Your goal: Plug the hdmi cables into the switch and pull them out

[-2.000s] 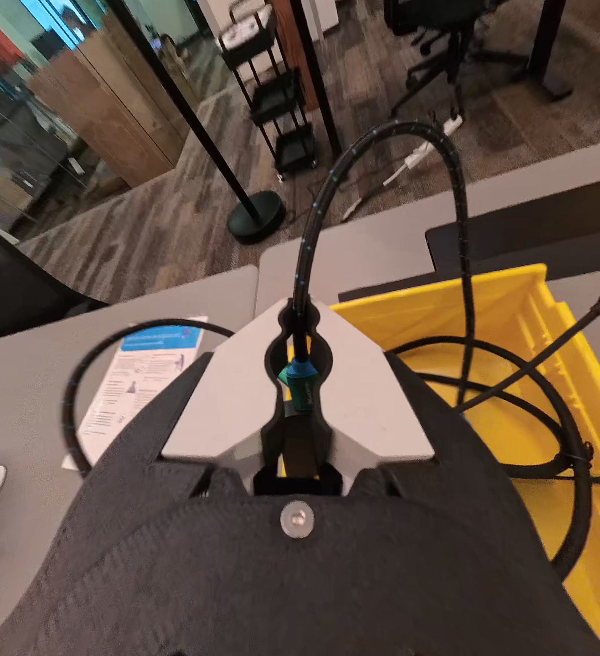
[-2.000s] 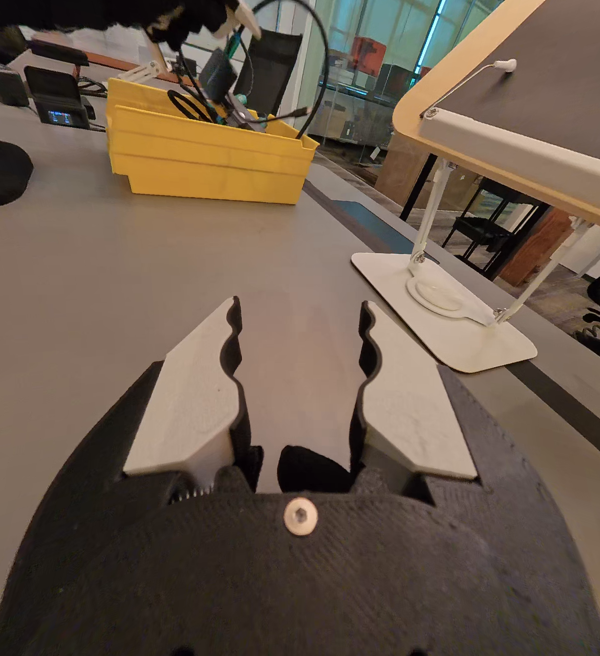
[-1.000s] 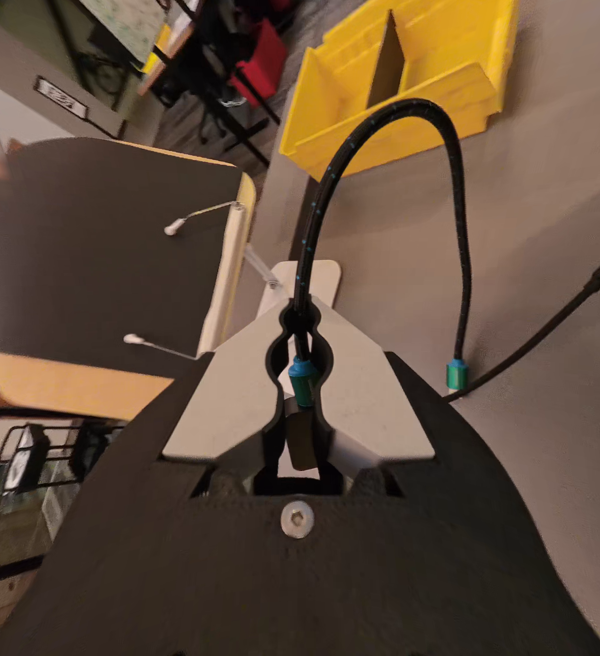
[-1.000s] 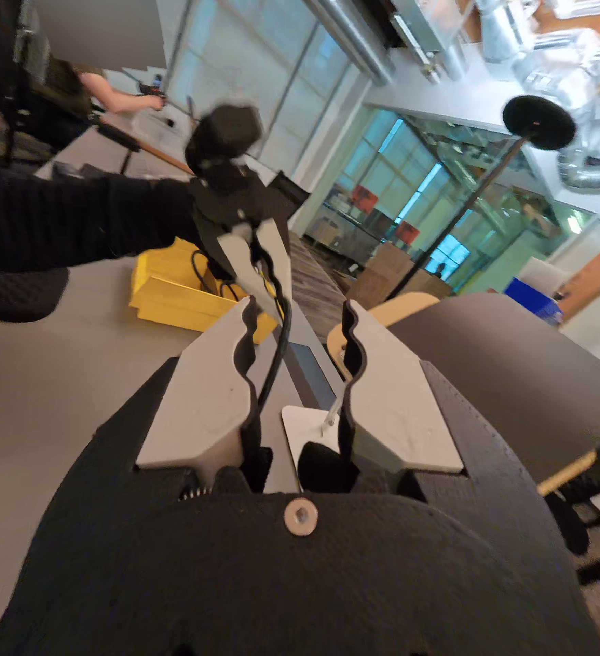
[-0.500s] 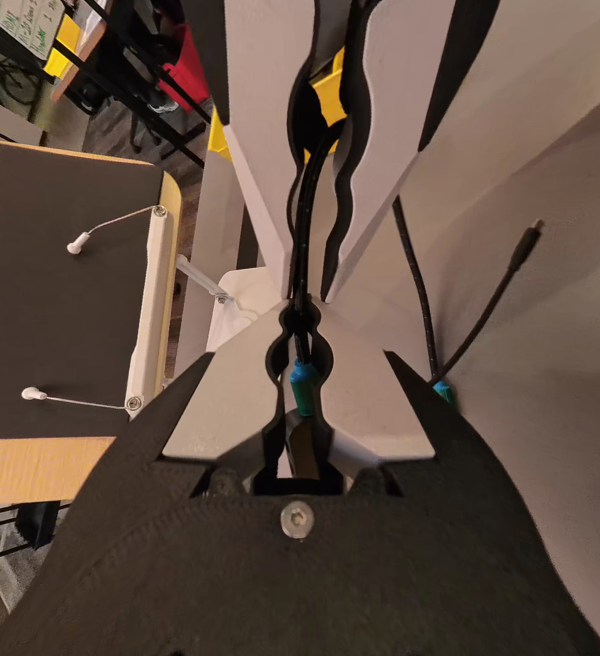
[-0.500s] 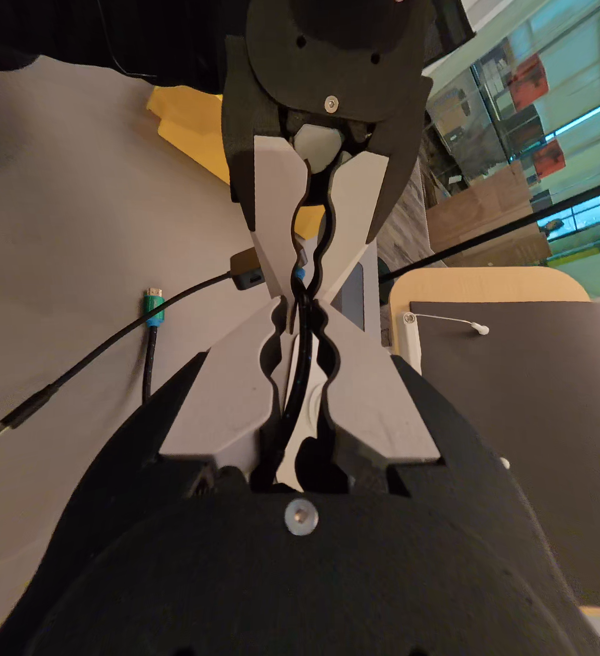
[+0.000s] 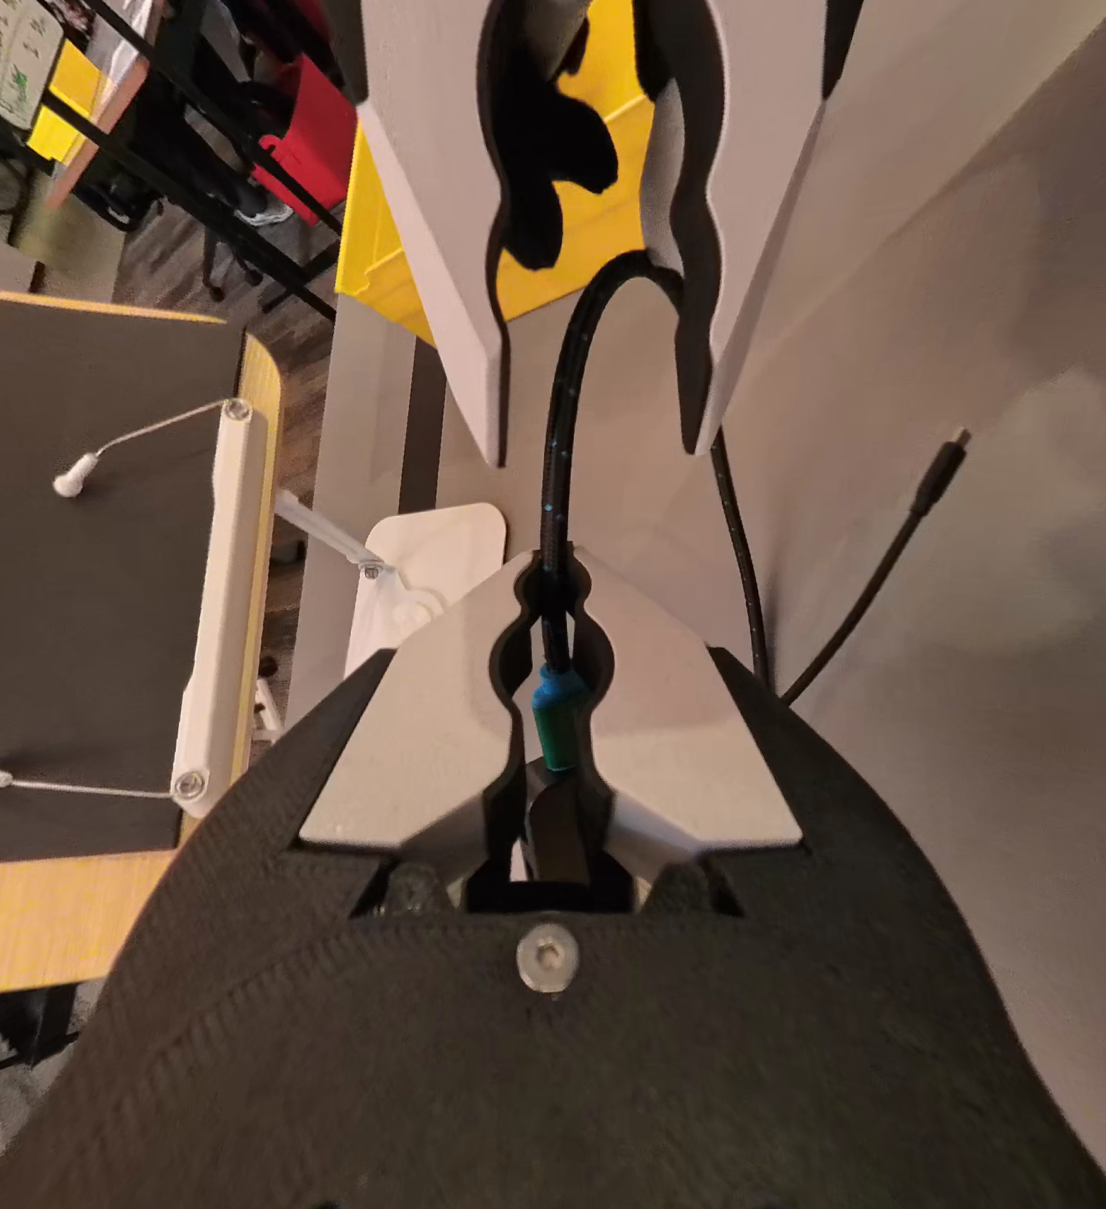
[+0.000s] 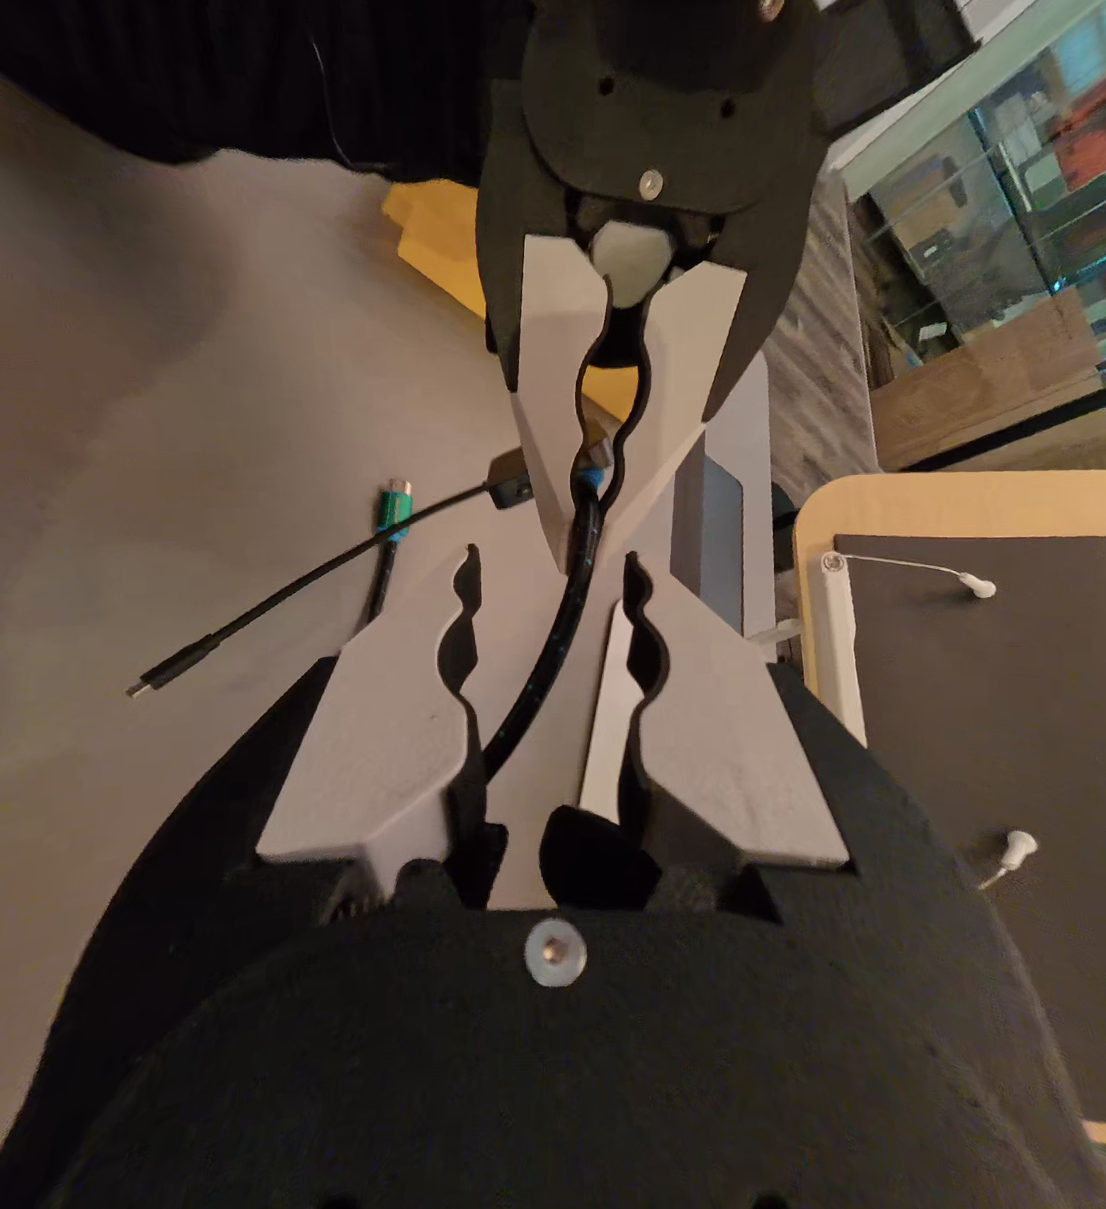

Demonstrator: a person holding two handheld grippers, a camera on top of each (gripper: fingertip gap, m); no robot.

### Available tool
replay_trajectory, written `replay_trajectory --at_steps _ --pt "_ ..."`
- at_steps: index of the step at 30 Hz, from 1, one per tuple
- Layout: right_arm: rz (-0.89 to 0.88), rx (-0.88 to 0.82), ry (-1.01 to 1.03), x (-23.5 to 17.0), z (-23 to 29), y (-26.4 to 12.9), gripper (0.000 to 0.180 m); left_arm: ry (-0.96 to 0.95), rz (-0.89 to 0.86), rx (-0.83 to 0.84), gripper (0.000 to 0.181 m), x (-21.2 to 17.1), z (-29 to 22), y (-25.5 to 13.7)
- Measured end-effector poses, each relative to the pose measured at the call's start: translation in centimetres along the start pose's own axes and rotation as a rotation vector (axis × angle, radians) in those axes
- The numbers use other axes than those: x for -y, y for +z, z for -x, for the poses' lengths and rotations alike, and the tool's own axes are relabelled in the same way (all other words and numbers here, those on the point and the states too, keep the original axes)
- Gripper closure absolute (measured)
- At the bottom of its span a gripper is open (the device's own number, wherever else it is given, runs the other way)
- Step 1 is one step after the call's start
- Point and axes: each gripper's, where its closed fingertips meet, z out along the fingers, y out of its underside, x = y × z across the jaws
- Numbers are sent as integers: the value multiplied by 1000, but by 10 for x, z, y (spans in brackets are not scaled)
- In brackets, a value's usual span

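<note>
My left gripper point(image 7: 553, 562) is shut on the green and blue plug point(image 7: 557, 713) of a black braided HDMI cable point(image 7: 560, 405). A dark block point(image 7: 557, 831) sits behind the plug between the jaws. The cable runs out between the fingers of my right gripper point(image 8: 550, 562), which is open and faces the left gripper point(image 8: 586, 536) tip to tip. The cable point(image 8: 557, 654) lies loose between the right fingers. The small dark switch point(image 8: 508, 487) with a thin black lead point(image 8: 275, 612) shows beside the left gripper; how it joins the plug is hidden. The cable's other green plug point(image 8: 393, 507) lies on the table.
A yellow bin point(image 7: 380, 262) stands on the grey table point(image 7: 995, 654) behind the grippers. A dark board on a white stand point(image 7: 79, 589) with a white base point(image 7: 432, 543) stands at the table's side; it also shows in the right wrist view point(image 8: 995, 719). The grippers are tip to tip, or close to it.
My right gripper, closed around the cable half a second ago, has opened and let it go. My left gripper keeps its grip on the plug.
</note>
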Motion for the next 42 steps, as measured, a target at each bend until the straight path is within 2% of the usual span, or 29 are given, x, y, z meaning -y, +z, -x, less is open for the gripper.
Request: replay_trajectory --at_steps 2,5,7,14,18,24,27,42 --pt "-50 28 29 -1 12 -4 140 9 -5 -4 178 6 -4 2" --pt "-109 -20 67 -7 14 -8 141 15 -4 -6 178 11 -7 8" --pt "-192 -7 96 2 17 -9 146 19 -3 -15 178 12 -10 11" --pt "-257 31 92 20 12 12 147 -5 -15 -26 178 11 -12 8" --pt "-252 61 70 42 12 35 144 -26 -16 -18 178 4 -8 -6" --pt "-221 28 38 64 -6 58 156 -36 50 31 178 -17 3 -34" --pt "-250 16 37 72 -7 65 156 -41 68 26 178 -23 2 -44" --pt "-216 7 31 56 -7 67 157 -58 35 -18 178 -29 0 -30"
